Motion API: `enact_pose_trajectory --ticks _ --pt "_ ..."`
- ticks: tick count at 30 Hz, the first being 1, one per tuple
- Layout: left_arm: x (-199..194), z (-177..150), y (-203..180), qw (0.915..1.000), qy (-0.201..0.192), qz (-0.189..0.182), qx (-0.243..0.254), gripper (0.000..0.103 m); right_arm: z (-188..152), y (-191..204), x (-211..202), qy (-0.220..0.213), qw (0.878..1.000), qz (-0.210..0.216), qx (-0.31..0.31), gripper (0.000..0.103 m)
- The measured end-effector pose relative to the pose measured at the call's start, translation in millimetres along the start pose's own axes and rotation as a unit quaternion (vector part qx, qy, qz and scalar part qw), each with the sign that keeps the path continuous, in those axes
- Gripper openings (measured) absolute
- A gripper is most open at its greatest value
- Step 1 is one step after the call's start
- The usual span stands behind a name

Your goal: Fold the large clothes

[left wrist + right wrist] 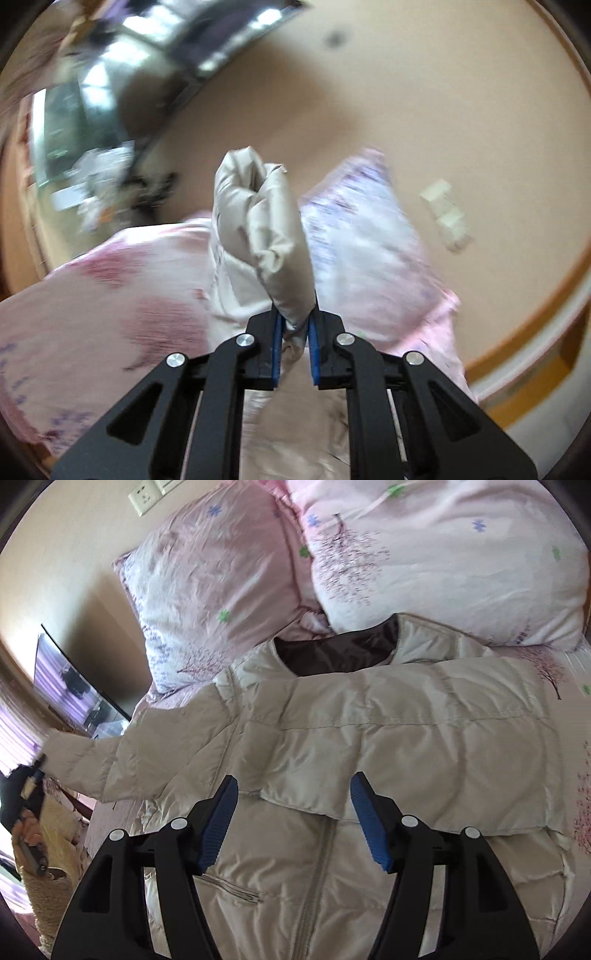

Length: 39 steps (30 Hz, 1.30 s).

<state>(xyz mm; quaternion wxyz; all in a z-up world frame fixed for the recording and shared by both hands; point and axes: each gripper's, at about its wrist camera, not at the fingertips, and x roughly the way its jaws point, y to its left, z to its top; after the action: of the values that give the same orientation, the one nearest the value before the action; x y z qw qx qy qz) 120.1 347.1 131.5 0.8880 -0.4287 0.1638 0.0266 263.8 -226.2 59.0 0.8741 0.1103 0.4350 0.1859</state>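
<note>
The cream puffer jacket (369, 738) lies front-up across the bed (576, 672), collar toward the two pink floral pillows (221, 590) at the far end. One sleeve is already folded across the chest; the other stretches off to the left, raised off the bed. The left tongs (295, 328) are pinching that sleeve's cuff (258, 221), the padded fabric bunched between the blue pads. The right tongs (293, 819) hang spread over the jacket's middle, just above the zip, nothing between them.

To do this fold well, carry the cuff high enough that the sleeve clears the body, then swing it right across the chest, laying it over the first sleeve. Puffer fabric is slippery and springy, so keep the pinch firm and let go only once the sleeve rests flat. The right tongs could press down near the shoulder seam to stop the whole jacket sliding.
</note>
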Motion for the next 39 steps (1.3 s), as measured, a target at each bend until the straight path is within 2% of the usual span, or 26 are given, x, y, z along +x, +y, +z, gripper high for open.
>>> enact_pose_trajectory --ticks 6,15,19,21,23,27,28,30,31,33,35,37,39 --pt "24.5 -30.8 -67.9 0.9959 0.04 -0.058 0.057 0.012 -2.1 -21.2 -12.0 -0.012 1.0 -0.008 0.017 0.065" --pt "55.9 -67.3 -107.8 0.9889 0.08 -0.095 0.082 0.012 -2.4 -42.1 -29.3 -0.032 0.999 -0.012 0.03 0.065" --pt "74.2 -103.8 -132.0 0.9793 0.123 -0.122 0.105 0.012 -0.5 -47.2 -35.1 -0.042 0.998 -0.007 0.035 0.065" --pt "89.2 -124.2 -144.2 0.9725 0.152 -0.132 0.117 0.012 -0.1 -50.6 -37.6 -0.045 0.998 -0.006 0.041 0.065" --pt "109.5 -153.7 -158.1 0.9621 0.194 -0.141 0.131 0.012 -0.1 -54.7 -39.0 -0.047 0.998 -0.005 0.046 0.065" --pt "148.2 -219.4 -177.8 0.9339 0.288 -0.136 0.163 0.012 -0.3 -65.3 -41.3 -0.047 0.997 -0.003 0.064 0.065" --pt "158.9 -241.1 -181.5 0.9237 0.317 -0.129 0.172 0.013 -0.8 -68.0 -41.9 -0.046 0.996 -0.002 0.07 0.065" --pt "172.6 -269.6 -185.4 0.9093 0.355 -0.115 0.185 0.013 -0.7 -71.7 -41.8 -0.045 0.996 0.0 0.076 0.065" --pt "180.6 -288.6 -187.3 0.8992 0.378 -0.104 0.194 0.014 -0.5 -73.7 -41.6 -0.043 0.996 0.004 0.08 0.065" --pt "190.2 -305.4 -189.3 0.8881 0.4 -0.091 0.208 0.018 0.3 -77.6 -40.0 -0.038 0.995 0.013 0.091 0.065" --pt "194.0 -318.9 -190.0 0.8805 0.411 -0.082 0.221 0.035 1.1 -82.6 -37.7 -0.033 0.994 0.024 0.104 0.065" --pt "192.2 -322.8 -187.7 0.8747 0.424 -0.094 0.216 0.068 1.2 -86.6 -35.7 -0.029 0.992 0.03 0.115 0.065" --pt "184.7 -320.3 -183.9 0.8733 0.426 -0.106 0.212 0.077 1.8 -91.6 -31.7 -0.021 0.99 0.043 0.13 0.065"
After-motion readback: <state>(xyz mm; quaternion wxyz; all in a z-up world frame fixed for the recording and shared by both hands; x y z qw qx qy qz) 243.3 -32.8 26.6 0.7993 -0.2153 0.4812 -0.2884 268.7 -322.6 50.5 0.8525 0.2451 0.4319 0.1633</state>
